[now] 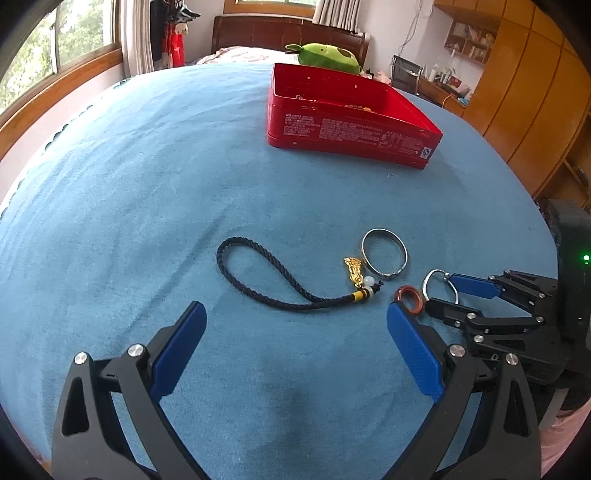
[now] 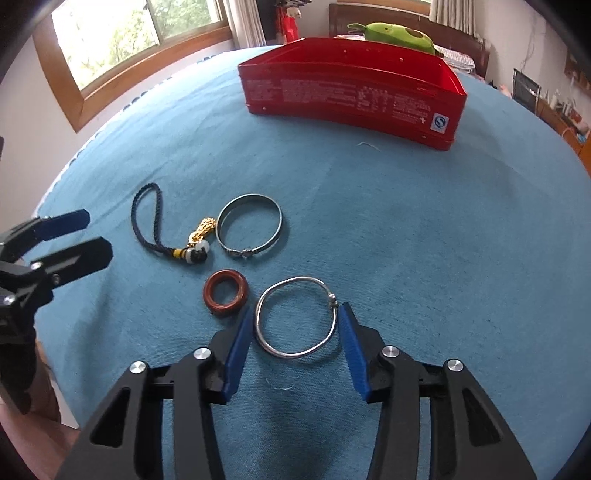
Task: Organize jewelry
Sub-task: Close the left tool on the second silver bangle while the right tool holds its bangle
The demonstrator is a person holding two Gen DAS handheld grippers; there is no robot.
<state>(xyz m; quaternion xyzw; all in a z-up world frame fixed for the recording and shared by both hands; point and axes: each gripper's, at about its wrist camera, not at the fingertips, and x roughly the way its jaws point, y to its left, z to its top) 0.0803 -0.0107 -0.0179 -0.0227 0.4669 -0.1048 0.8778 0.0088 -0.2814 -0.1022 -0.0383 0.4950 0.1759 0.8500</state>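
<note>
two blue pads (image 2: 238, 347) of right tool (image 2: 295, 345) flank thin silver bangle (image 2: 295, 319), perhaps touching.

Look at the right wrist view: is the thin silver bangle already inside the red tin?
No, the thin silver bangle lies on the blue cloth between the right gripper fingers.

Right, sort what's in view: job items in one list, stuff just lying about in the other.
For the job:
- thin silver bangle, between the open right gripper fingers
- wide silver bangle
- red-brown ring
- black braided cord with gold charm
- red tin, some jewelry already inside
- left gripper, open

Lying about:
- green plush toy
- blue cloth
</note>
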